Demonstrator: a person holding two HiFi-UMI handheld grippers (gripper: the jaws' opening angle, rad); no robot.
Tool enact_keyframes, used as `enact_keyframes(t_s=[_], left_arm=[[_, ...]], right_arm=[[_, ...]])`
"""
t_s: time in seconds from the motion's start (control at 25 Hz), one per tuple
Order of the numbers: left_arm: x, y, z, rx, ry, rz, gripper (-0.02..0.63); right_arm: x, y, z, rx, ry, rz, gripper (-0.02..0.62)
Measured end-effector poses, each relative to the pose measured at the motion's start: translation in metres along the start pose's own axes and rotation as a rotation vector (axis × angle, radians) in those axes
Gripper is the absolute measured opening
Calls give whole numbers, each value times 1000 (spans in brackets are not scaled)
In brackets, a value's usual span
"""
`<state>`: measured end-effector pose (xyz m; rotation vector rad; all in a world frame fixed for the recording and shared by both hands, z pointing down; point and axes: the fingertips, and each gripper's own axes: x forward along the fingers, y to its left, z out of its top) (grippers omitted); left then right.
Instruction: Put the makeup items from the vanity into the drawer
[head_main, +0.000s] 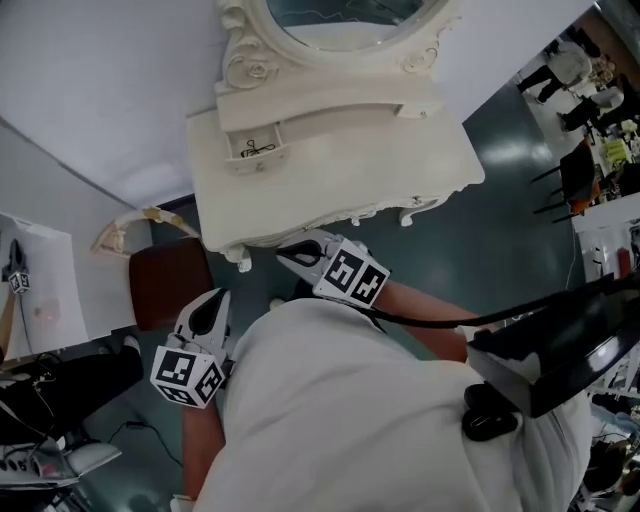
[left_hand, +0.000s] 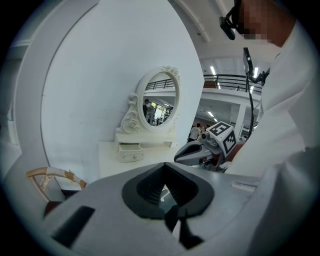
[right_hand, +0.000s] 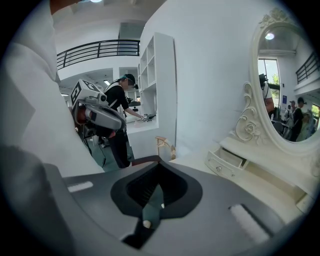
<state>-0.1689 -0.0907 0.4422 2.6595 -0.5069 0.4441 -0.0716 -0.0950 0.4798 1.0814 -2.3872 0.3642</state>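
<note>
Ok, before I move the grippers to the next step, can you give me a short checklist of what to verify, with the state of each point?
1. Drawer open: ok. The small drawer stands pulled out below the mirror.
2. Left gripper free: ok. Jaws together, nothing between them.
3. Right gripper free: ok. Jaws together, nothing between them.
4. Makeup to pick up on the vanity top: not ok. The top looks bare; one thin dark item lies in the drawer.
5. Grippers over the vanity top: not ok. Both are near the person's body, short of it.
</note>
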Motion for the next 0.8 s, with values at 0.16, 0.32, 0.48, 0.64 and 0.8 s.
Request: enact_keyframes(t_s=[0.16, 0.32, 0.48, 0.64, 0.8], left_arm=[[3, -4, 2, 4, 0, -6, 2], [7, -6, 4, 7, 7, -13, 2], [13, -8, 4, 6, 12, -14, 1], [18, -11, 5, 7, 16, -13, 0], [24, -14, 7, 9, 18, -15, 2]], right_arm=[[-4, -2, -1, 0, -2, -4, 0], [-6, -5, -1, 2, -7, -8, 0], [-9, -8, -4, 3, -8, -7, 0], [-12, -12, -7, 4, -10, -5, 0], [-15, -18, -10, 4, -7, -4, 0]])
